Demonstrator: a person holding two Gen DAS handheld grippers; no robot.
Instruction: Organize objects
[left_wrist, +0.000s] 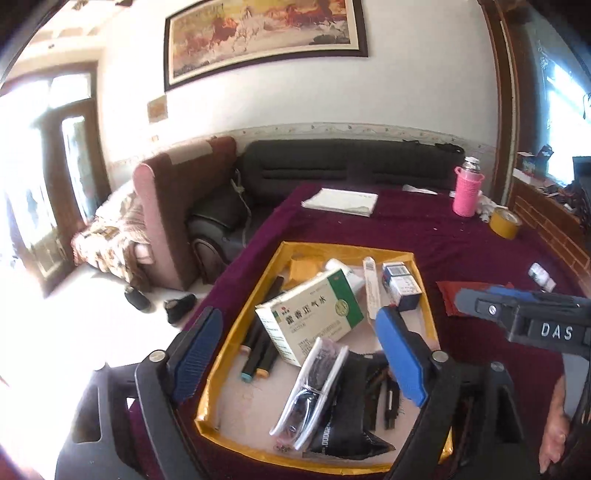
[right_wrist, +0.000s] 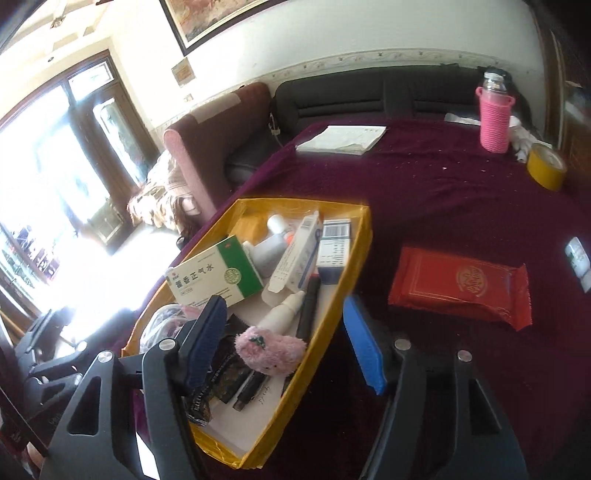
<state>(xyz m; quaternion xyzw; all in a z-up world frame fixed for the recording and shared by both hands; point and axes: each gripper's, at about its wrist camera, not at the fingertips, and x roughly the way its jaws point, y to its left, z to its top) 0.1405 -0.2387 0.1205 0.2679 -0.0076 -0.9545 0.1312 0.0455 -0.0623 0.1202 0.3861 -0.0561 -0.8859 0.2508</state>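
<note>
Now, with my left gripper (left_wrist: 301, 358) and right gripper (right_wrist: 288, 345) both spread and empty over the yellow tray (right_wrist: 334, 306), I should swing right, straddle the red packet (right_wrist: 460, 286) lying beside it on the cloth, and pinch its long edges squarely.

"DAS" on right gripper (left_wrist: 476, 295)

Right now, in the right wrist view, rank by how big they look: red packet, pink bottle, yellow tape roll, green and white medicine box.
1. red packet
2. green and white medicine box
3. pink bottle, farther off, so unsure
4. yellow tape roll
</note>
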